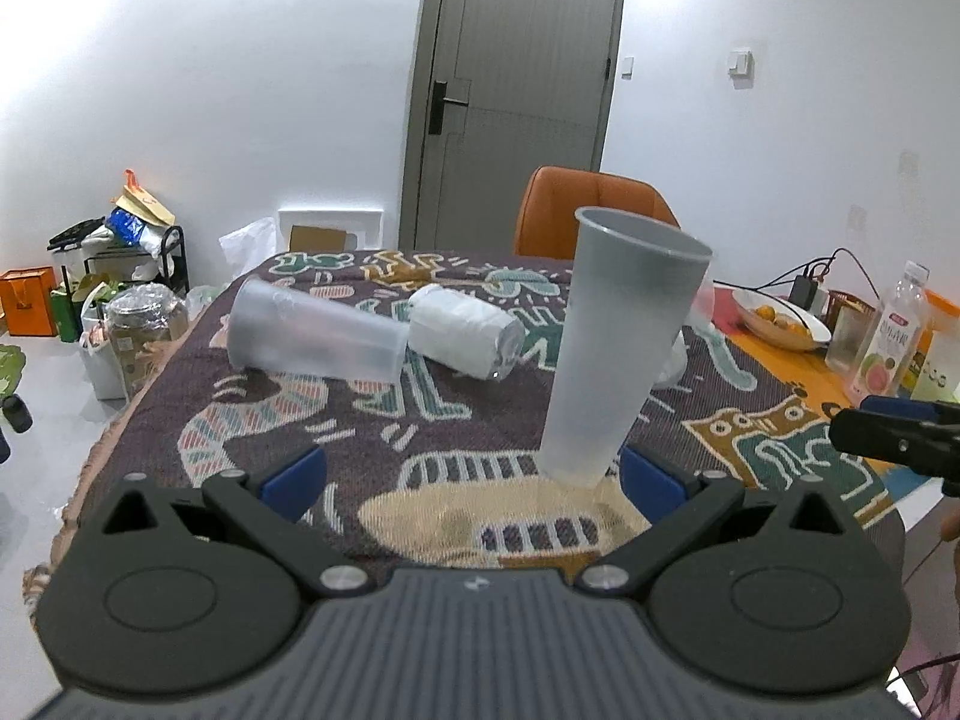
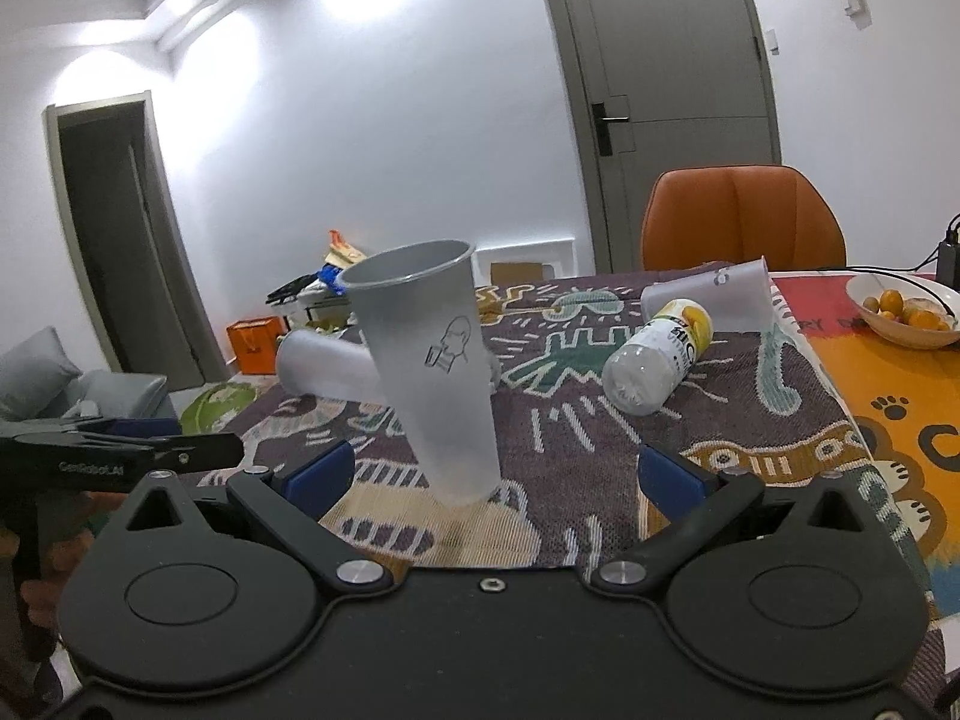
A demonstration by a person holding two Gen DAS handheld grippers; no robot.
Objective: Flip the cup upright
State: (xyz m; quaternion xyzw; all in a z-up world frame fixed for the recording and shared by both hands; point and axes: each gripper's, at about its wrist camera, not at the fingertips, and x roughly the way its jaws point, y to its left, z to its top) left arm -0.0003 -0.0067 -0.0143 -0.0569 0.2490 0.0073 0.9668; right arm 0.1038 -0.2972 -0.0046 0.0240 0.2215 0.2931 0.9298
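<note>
Your left claw (image 1: 471, 471) spread wide, grips nothing. Your right claw (image 2: 495, 477) same. Frosted cup (image 1: 618, 348) stands mouth-up on bench (image 1: 372, 426), slightly tilted, between left claw's fingers, just beside right pad.

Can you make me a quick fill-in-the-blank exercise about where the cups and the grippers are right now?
1. The grey cup between the left gripper pads stands with its mouth facing ____.
2. The frosted cup behind it lies on its ____.
3. The left gripper and the right gripper both have their jaws ____.
4. The chair behind the table is ____ in colour.

Missing words: up; side; open; orange
</note>
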